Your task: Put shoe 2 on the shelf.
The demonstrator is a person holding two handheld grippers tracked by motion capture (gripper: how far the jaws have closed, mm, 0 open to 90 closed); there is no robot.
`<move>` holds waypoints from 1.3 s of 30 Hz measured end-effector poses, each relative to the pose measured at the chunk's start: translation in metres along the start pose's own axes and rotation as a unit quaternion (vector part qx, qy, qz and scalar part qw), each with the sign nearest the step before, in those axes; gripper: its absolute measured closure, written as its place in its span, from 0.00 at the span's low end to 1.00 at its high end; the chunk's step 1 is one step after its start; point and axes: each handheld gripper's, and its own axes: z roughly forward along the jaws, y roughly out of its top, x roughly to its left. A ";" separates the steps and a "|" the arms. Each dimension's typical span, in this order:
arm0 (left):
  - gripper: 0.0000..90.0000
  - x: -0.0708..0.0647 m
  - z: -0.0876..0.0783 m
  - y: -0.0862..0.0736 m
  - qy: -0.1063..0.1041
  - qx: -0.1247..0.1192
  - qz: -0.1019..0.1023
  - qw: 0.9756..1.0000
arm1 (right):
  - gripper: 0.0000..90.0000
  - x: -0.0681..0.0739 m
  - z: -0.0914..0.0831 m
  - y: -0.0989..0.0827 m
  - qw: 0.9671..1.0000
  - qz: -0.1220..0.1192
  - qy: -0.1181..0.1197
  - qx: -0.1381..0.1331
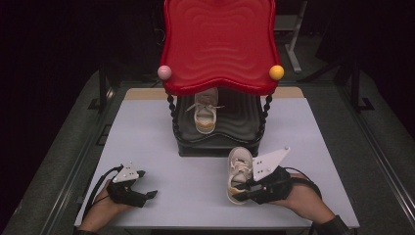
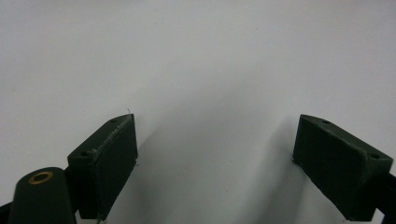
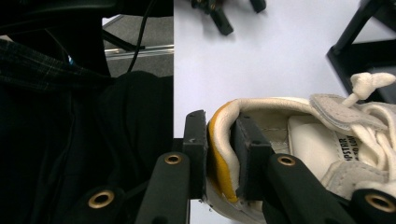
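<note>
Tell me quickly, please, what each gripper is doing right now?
Left gripper: open, nothing between its jaws, over the white table.
Right gripper: shut on the padded heel of the white lace-up sneaker with the yellow heel patch.

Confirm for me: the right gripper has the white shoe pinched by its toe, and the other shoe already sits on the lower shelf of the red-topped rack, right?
Not quite. The right gripper pinches the white shoe by its heel collar, one jaw inside and one outside the yellow-trimmed back, as the right gripper view shows. The other shoe does sit on the rack's lower shelf.
</note>
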 end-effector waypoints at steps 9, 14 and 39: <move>0.14 0.000 0.000 0.000 0.000 0.000 0.000 1.000 | 0.85 -0.011 -0.012 0.032 1.000 -0.027 -0.011 -0.005; 0.14 0.000 0.000 0.000 0.000 -0.001 -0.002 1.000 | 0.85 -0.019 -0.014 0.042 0.999 -0.031 -0.020 -0.003; 0.14 0.000 0.000 0.000 0.000 -0.001 -0.002 1.000 | 0.85 -0.107 -0.016 0.073 0.995 -0.037 -0.096 0.002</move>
